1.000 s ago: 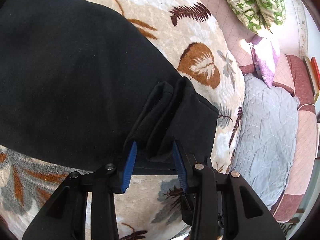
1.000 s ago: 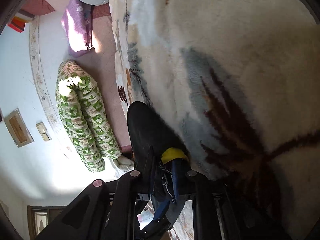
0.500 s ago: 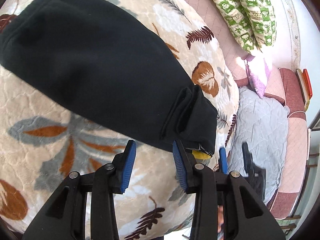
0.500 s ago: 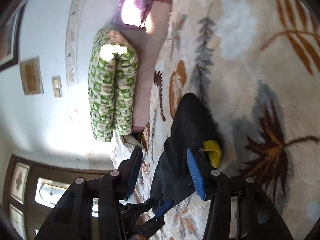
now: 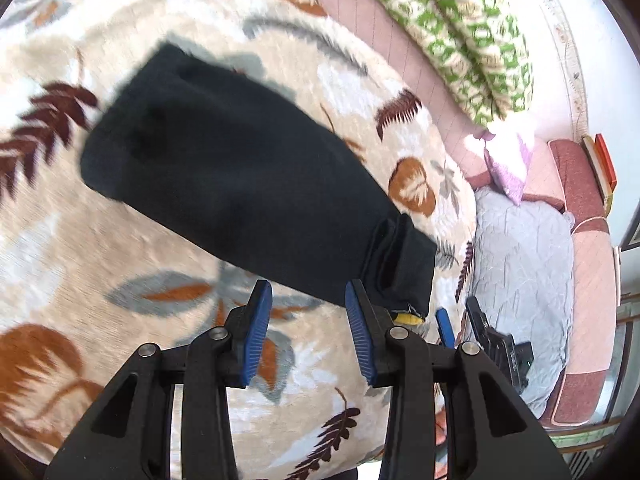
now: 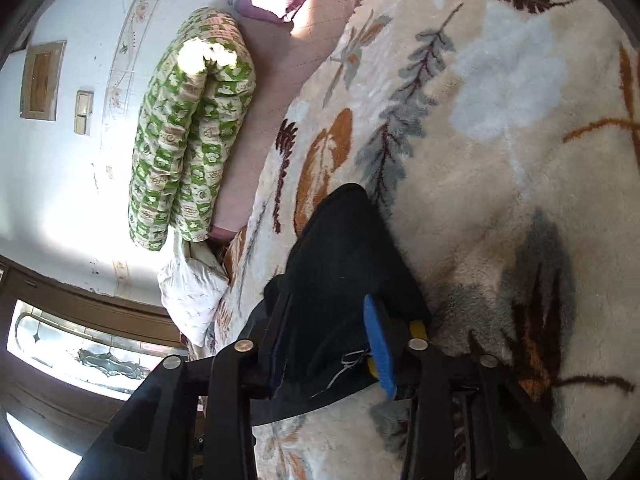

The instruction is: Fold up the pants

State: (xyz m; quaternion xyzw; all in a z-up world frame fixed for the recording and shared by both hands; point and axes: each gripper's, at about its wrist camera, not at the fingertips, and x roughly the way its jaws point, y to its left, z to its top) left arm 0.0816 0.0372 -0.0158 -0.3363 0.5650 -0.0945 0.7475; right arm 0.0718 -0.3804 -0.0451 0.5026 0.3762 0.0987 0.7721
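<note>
Pants folded on blanket, grippers free.
The black pants (image 5: 240, 184) lay on the leaf-print blanket (image 5: 120, 264); left gripper (image 5: 306, 312) and right gripper (image 6: 328, 344) gaped, holding nothing. Advice: regrip the cuff end squarely, fold evenly.

Left wrist view: you look down from above along open fingers. Right wrist view: closer, rolled sideways. Shared: pants (image 5: 240, 176) (image 6: 344, 264), blanket (image 5: 120, 264) (image 6: 500, 140), green quilt (image 5: 460, 32) (image 6: 188, 132).
</note>
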